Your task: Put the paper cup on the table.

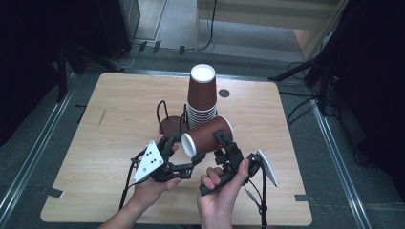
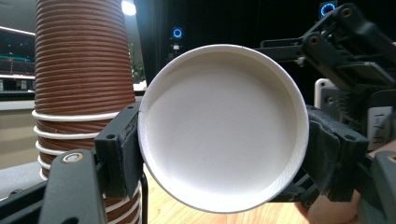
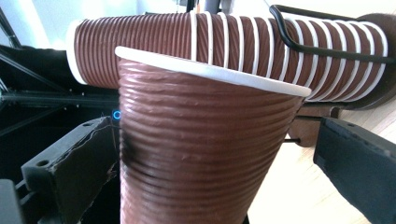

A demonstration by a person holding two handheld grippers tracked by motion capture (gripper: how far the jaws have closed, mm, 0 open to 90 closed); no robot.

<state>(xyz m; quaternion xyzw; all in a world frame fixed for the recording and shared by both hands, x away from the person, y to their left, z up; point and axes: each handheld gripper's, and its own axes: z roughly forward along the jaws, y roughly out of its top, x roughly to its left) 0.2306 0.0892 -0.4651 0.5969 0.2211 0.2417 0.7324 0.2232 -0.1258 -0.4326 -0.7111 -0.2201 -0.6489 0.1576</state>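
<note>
A single brown ribbed paper cup (image 1: 210, 134) lies sideways in the air above the table's front half, its white base (image 2: 224, 126) turned to the left. My left gripper (image 1: 184, 151) is shut on that base end, one pad pressing each side of it. My right gripper (image 1: 223, 143) straddles the cup's body (image 3: 196, 154) and stands open: one jaw rests by the wall and a gap shows at the other. Behind them, a tall upside-down stack of the same cups (image 1: 202, 98) stands on the table.
A black wire cup holder (image 1: 165, 114) with a round brown base stands just left of the stack. The wooden table (image 1: 119, 119) has bare room to the left and right. A small dark disc (image 1: 224, 93) lies behind the stack.
</note>
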